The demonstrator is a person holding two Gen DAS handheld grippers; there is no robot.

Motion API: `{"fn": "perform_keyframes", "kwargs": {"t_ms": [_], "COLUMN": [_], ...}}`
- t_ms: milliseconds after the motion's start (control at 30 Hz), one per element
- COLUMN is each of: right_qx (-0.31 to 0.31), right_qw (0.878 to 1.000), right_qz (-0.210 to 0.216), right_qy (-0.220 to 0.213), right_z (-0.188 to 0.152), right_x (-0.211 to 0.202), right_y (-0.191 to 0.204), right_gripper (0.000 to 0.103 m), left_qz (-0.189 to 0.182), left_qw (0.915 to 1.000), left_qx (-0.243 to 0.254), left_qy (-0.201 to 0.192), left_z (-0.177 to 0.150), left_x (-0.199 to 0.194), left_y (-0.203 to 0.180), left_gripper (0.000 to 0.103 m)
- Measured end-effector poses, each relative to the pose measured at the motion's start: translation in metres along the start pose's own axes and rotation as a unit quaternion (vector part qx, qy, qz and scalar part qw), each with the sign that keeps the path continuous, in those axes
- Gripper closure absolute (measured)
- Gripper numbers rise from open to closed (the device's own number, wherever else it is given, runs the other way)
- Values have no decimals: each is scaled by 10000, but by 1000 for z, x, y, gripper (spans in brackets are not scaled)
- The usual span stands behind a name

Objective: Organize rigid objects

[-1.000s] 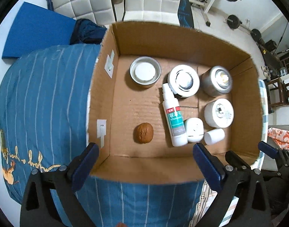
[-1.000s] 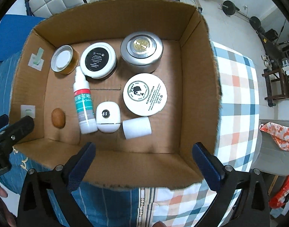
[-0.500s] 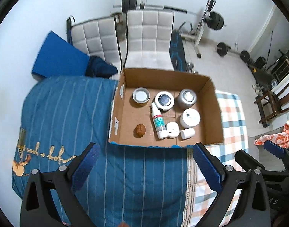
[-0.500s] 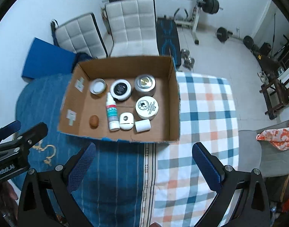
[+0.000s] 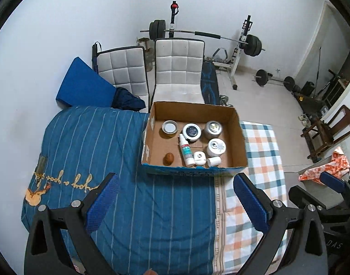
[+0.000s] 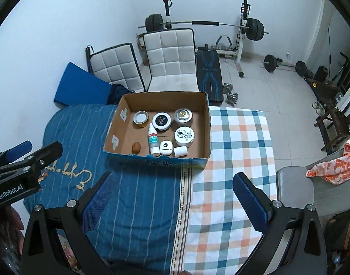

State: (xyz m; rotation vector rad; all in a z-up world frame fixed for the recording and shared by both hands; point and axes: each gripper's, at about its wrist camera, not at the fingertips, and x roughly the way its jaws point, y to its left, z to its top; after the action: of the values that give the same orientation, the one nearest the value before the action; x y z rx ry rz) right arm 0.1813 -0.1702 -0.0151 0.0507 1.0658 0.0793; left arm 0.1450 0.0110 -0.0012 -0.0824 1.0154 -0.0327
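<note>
Above a cloth-covered bed, both grippers hang spread wide and empty.
At frame centre the cardboard box [image 5: 240, 142] holds, left to right, a walnut [image 5: 168, 158], spray bottle [image 5: 186, 149], and white jars; left gripper [image 5: 175, 204] and right gripper [image 6: 172, 202] sit well below it.
</note>
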Motion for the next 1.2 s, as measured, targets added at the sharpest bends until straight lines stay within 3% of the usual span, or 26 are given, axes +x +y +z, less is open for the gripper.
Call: {"fn": "perform_keyframes", "kwargs": {"t_ms": [467, 1200], "right_qx": [53, 212], "right_qw": [9988, 9963], "right_qz": [-189, -431], "right_qy": [-440, -714], "right_z": [-10, -5], "right_x": [-53, -67], "right_y": [-5, -12], "right_gripper": [0, 0], "left_qz": [30, 138], "left_qw": [9994, 9974], "left_qx": [109, 87], "left_qy": [-321, -697], "left_z": [-8, -14], "left_x": [-33, -50], "left_y": [-10, -9], "left_gripper": [1, 1]}}
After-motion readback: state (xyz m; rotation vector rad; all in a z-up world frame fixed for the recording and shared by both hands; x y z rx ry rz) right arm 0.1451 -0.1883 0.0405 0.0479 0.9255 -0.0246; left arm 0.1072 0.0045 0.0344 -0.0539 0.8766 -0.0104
